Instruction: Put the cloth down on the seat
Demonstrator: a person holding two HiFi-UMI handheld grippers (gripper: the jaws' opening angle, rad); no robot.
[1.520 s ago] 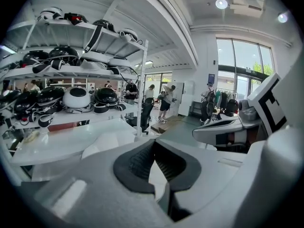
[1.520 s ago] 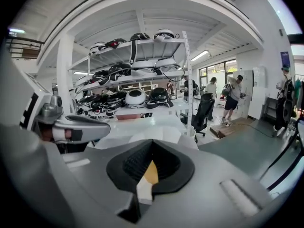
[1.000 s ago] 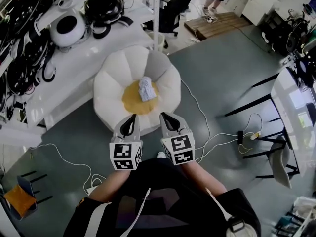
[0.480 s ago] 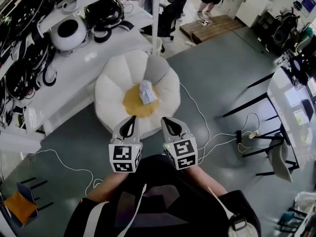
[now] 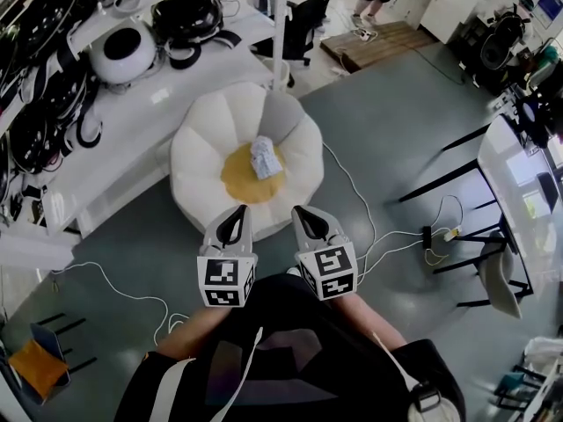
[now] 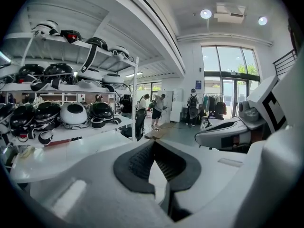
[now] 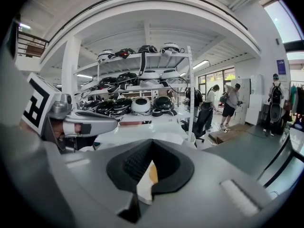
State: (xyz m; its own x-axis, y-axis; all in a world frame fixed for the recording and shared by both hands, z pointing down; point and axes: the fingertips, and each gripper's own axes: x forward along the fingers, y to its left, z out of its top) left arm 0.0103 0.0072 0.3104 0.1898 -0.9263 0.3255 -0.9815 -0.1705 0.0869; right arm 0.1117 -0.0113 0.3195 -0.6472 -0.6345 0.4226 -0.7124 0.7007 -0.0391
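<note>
A small crumpled pale cloth [image 5: 263,157] lies on the yellow centre of a white flower-shaped seat [image 5: 201,152], apart from both grippers. My left gripper [image 5: 236,214] and right gripper [image 5: 304,214] hover side by side close to my body, just short of the seat's near edge, both pointing at it. Each is shut, with nothing between its tips. In the left gripper view the left gripper [image 6: 154,143] has its dark pads meeting at the tip. The right gripper [image 7: 152,142] looks the same, with a sliver of the seat [image 7: 144,184] showing below its tips.
A white table [image 5: 132,112] with helmets and headsets stands behind the seat at the left, with a white pole [image 5: 280,25] beside it. Cables [image 5: 365,222] trail over the grey floor to the right. A black-legged table [image 5: 515,170] stands at the far right.
Both grippers hold about the same place, shut. The cloth stays on the seat. The head view has only drifted slightly.
</note>
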